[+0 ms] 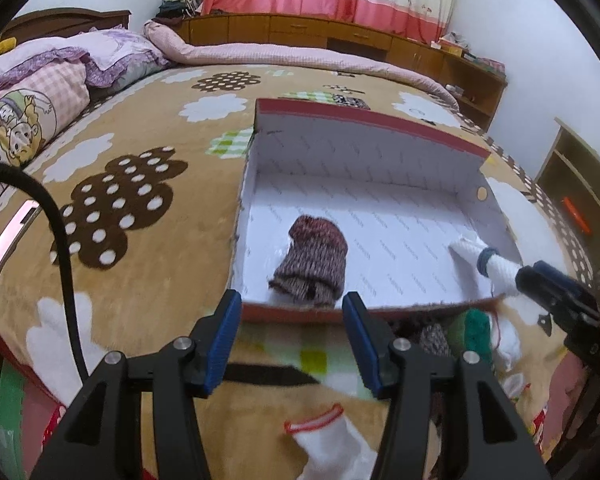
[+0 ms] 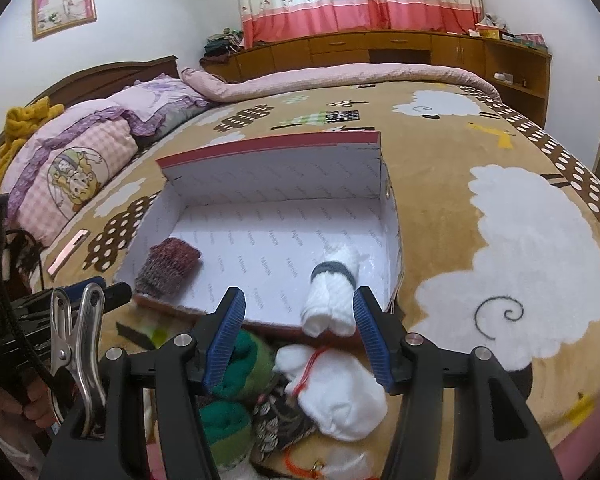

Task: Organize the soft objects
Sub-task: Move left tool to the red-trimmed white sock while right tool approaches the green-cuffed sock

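Observation:
A shoe box (image 1: 364, 118) (image 2: 268, 146) with a red rim and white inside lies open on the bed. A maroon knit sock roll (image 1: 312, 264) (image 2: 168, 268) rests in its near left part, just beyond my open left gripper (image 1: 292, 300) (image 2: 108, 287). A white sock roll with a dark band (image 1: 484, 260) (image 2: 332, 296) lies at the near right corner, its end over the front rim. My right gripper (image 2: 298, 300) (image 1: 538, 276) is open around it, pads not pressing. Green socks (image 2: 240, 364), white socks (image 2: 340, 396) and a patterned dark sock (image 2: 280, 412) are piled in front of the box.
A phone (image 1: 10, 240) (image 2: 68, 252) lies on the brown blanket left of the box. Pillows (image 1: 32, 100) and a rolled pink quilt (image 1: 300, 56) line the far side. A metal clip (image 2: 76, 340) hangs on the left gripper. A black cable (image 1: 60, 240) crosses at left.

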Demonstrator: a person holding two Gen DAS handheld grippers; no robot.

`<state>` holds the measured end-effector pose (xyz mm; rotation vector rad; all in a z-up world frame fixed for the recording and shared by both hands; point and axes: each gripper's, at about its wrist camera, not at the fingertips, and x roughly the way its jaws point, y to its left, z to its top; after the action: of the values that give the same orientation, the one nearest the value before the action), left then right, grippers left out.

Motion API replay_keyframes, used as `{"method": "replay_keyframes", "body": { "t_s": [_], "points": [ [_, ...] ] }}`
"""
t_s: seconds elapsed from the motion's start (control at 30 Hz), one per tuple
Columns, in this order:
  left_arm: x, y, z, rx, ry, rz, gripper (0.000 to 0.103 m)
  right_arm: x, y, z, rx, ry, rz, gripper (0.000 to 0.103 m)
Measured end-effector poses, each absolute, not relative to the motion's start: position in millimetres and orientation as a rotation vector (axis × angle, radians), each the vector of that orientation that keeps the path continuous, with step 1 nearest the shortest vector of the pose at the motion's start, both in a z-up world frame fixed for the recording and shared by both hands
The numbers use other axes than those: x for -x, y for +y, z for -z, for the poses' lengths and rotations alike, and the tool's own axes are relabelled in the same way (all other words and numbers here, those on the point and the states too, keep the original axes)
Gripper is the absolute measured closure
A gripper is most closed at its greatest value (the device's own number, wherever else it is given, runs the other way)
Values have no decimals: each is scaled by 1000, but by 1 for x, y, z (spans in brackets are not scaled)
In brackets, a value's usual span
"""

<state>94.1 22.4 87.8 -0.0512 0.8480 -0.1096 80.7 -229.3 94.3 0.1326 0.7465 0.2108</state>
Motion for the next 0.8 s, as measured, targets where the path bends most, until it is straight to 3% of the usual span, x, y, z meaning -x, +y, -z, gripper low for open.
{"method": "replay_keyframes", "body": {
  "t_s": [0.8],
  "points": [
    [-41, 27, -76, 25, 920, 103, 48, -16, -223, -71, -140, 785, -238, 45]
  ]
}}
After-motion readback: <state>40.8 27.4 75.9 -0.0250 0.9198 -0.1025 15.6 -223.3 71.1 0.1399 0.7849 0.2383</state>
